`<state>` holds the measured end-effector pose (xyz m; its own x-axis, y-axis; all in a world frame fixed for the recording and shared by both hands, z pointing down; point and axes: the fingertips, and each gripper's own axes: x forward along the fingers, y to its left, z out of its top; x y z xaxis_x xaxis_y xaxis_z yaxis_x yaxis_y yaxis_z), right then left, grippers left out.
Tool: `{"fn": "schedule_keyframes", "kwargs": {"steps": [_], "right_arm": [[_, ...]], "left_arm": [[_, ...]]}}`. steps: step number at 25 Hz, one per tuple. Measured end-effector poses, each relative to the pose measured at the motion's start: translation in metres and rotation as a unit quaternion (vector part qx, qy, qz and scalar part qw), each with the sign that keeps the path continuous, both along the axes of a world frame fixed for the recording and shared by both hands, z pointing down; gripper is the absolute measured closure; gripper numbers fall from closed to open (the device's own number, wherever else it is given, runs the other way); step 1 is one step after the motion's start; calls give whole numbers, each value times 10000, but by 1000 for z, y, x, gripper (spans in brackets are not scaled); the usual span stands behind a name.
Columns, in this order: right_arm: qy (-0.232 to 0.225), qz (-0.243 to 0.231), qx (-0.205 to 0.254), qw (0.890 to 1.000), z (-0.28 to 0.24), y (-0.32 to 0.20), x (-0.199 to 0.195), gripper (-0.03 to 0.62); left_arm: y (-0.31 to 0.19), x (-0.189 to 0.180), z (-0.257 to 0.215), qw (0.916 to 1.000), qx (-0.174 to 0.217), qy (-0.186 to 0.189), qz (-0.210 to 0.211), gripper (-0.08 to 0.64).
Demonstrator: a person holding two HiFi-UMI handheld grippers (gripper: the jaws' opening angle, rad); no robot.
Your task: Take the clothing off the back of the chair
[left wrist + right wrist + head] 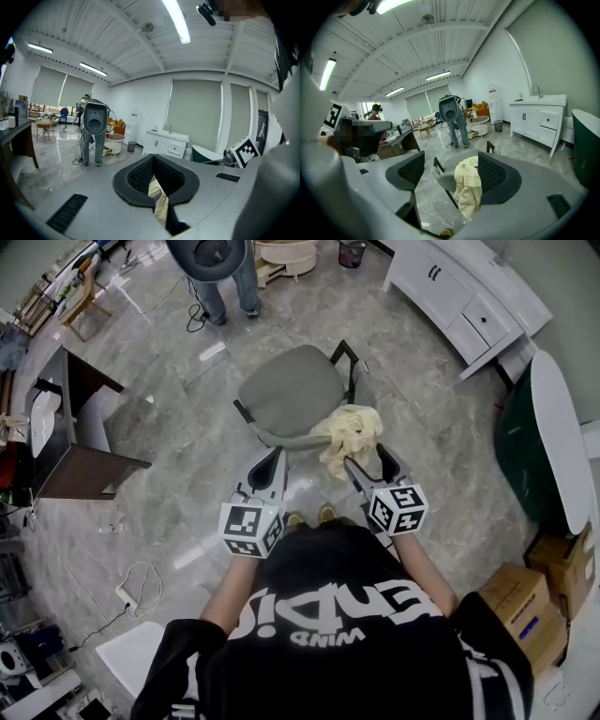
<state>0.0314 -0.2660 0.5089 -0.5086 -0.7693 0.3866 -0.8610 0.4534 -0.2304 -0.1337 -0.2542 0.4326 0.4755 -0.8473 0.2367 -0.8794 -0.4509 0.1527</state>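
A grey office chair [286, 390] stands on the marble floor just ahead of me. Pale yellow clothing [349, 430] lies bunched over its near right corner and hangs down the side [468, 187]. My right gripper [370, 463] is open right at the clothing's near edge. In the right gripper view [451, 163] the cloth shows in the gap and runs behind the right jaw, with no pad pressing on it. My left gripper [275, 457] is at the chair's near edge, left of the cloth, jaws shut [153, 159]. A strip of pale cloth [159, 199] shows through their slit.
A person in jeans [225, 277] stands beyond the chair. White cabinets [459, 296] run along the far right, with a dark green tub [544, 437] and cardboard boxes [539, 601] on the right. At the left are a dark wooden desk [80, 427] and a floor cable [136, 587].
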Motion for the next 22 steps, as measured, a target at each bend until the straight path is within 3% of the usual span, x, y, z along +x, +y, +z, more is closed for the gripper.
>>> {"fn": "schedule_keyframes", "kwargs": {"steps": [7, 17, 22], "right_arm": [[531, -48, -494, 9974, 61, -27, 4, 291], [861, 260, -1176, 9890, 136, -65, 22, 285], [830, 135, -1302, 9879, 153, -75, 20, 275]], "left_arm": [[-5, -2, 3, 10000, -37, -21, 9, 545], [-7, -6, 11, 9999, -149, -59, -17, 545], [-9, -8, 11, 9998, -169, -92, -56, 545]]}}
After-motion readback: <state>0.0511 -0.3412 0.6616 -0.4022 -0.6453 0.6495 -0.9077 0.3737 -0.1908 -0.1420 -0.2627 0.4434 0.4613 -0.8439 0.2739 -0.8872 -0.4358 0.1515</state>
